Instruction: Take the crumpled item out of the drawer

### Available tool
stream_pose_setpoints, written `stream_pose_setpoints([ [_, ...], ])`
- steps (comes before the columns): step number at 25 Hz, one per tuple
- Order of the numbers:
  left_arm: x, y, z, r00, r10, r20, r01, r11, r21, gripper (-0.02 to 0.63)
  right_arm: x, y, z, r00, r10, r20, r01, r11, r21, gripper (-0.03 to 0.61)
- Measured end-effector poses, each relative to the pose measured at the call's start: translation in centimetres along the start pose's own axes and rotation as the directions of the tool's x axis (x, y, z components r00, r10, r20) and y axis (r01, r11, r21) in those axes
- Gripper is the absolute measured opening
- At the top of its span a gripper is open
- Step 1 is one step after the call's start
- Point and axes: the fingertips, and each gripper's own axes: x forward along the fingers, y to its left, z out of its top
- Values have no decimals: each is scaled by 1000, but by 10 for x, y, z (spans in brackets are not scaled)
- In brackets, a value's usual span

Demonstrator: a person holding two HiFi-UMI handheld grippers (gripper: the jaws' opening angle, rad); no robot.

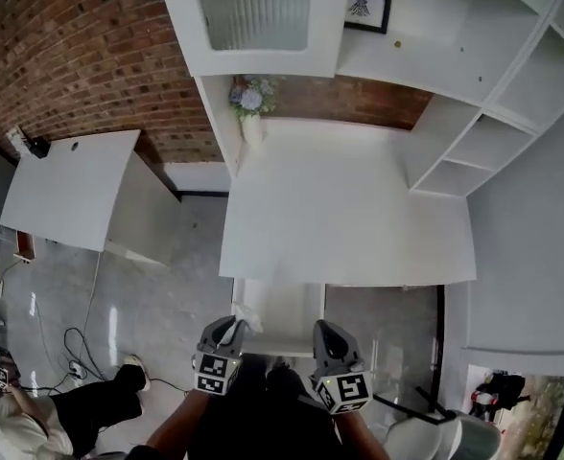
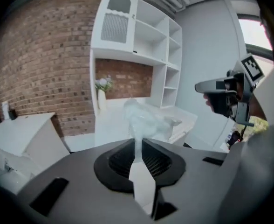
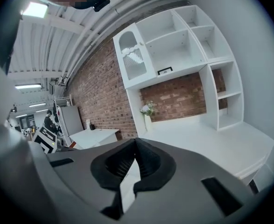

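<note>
The crumpled item (image 2: pixel 144 119) is a wad of thin white translucent material. My left gripper (image 2: pixel 138 143) is shut on its lower end, and the wad sticks up past the jaw tips. In the head view the crumpled item (image 1: pixel 241 312) shows at the left gripper (image 1: pixel 226 328), over the left corner of the open white drawer (image 1: pixel 280 350) under the desk's front edge. My right gripper (image 3: pixel 136 143) is shut with nothing between its jaws. It hangs at the drawer's right front (image 1: pixel 326 333), apart from the wad, and also shows as the right gripper (image 2: pixel 225 94) in the left gripper view.
A white desk (image 1: pixel 349 218) stands against a brick wall, with a vase of flowers (image 1: pixel 251 103) at its back left and open shelves (image 1: pixel 474 113) to the right. A white side table (image 1: pixel 66 185) is on the left. Cables (image 1: pixel 71 353) and a person (image 1: pixel 33 420) are on the floor.
</note>
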Motion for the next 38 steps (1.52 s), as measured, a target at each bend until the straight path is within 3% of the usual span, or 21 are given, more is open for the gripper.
stream_pose_setpoints([
  [2, -27, 7, 20, 997, 62, 47, -59, 997, -48, 66, -5, 10, 12, 1000, 4, 21, -4, 1000, -1, 12],
  [5, -53, 8, 51, 989, 85, 119, -73, 992, -102, 67, -8, 23, 28, 999, -4, 48, 5, 1000, -23, 14],
  [10, -87, 13, 84, 969, 95, 230, -79, 994, -80, 67, -10, 51, 43, 998, -7, 64, 9, 1000, -25, 12],
  [15, -105, 16, 94, 955, 74, 286, -55, 996, -74, 69, -14, 74, 41, 997, -26, 67, 29, 999, -38, 12],
  [24, -123, 14, 91, 949, 53, 310, -28, 996, -87, 68, -24, 94, 37, 997, -52, 58, 57, 993, -101, 12],
  [38, -137, -1, 82, 945, 37, 324, -13, 997, -74, 69, -37, 114, 34, 997, -29, 70, 36, 994, -102, 12],
])
